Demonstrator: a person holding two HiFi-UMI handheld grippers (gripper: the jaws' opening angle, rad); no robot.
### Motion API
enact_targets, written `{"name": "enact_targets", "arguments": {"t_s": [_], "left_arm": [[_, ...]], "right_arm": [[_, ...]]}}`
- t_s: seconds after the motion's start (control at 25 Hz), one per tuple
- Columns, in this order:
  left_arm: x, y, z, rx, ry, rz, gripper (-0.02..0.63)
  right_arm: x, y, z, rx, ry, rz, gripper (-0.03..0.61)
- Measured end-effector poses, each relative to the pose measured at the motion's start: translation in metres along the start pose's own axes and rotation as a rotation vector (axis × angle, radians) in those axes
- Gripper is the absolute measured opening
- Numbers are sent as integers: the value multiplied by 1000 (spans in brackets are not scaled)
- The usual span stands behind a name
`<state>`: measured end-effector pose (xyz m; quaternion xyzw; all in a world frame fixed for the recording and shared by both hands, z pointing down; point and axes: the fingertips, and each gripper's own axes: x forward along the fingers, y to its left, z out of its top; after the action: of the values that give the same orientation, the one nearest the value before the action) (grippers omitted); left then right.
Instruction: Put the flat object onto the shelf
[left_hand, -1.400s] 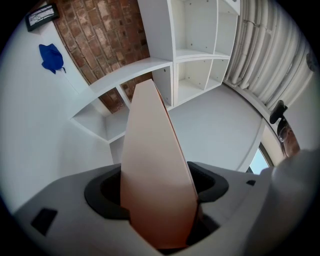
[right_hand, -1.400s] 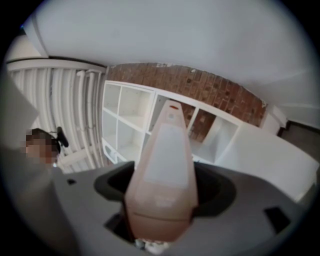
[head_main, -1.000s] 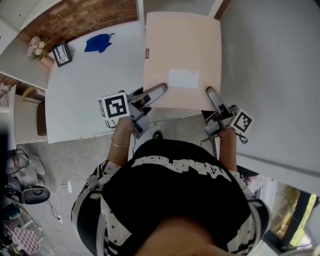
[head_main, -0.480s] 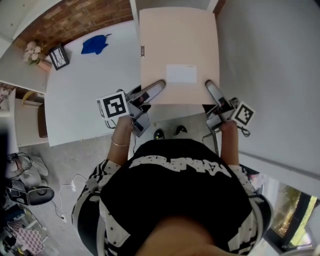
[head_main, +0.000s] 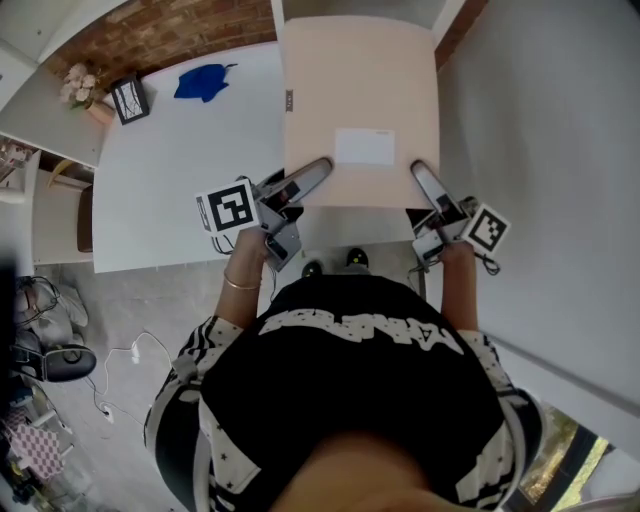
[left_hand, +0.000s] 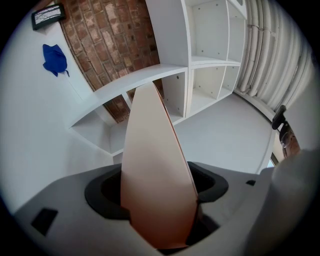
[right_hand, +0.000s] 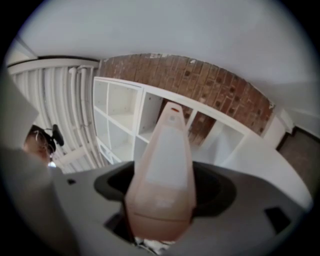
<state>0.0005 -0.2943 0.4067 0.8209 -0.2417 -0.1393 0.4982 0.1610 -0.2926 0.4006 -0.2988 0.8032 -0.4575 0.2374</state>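
Since a second ago the flat object has crept toward 12 o'clock, away from my body. My left gripper pinches its 7 o'clock corner and my right gripper its 5 o'clock corner, so it's held aloft. Setting it on the shelf ahead is still to do.

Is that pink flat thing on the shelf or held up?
Held: left gripper and right gripper clamp the flat object at its near edge.

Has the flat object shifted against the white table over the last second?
Yes, slightly. The flat object has edged left, its left edge now nearer the blue cloth on the white table.
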Motion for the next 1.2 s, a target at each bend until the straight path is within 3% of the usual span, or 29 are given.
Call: {"name": "enact_targets", "arguments": {"t_s": [0.72, 1.2], "left_arm": [[18, 14, 20, -118, -97, 5, 353], [19, 13, 22, -183, -112, 1, 340]], "right_arm": [[17, -25, 22, 13, 5, -9, 377], [5, -18, 26, -7, -3, -2, 377]]}}
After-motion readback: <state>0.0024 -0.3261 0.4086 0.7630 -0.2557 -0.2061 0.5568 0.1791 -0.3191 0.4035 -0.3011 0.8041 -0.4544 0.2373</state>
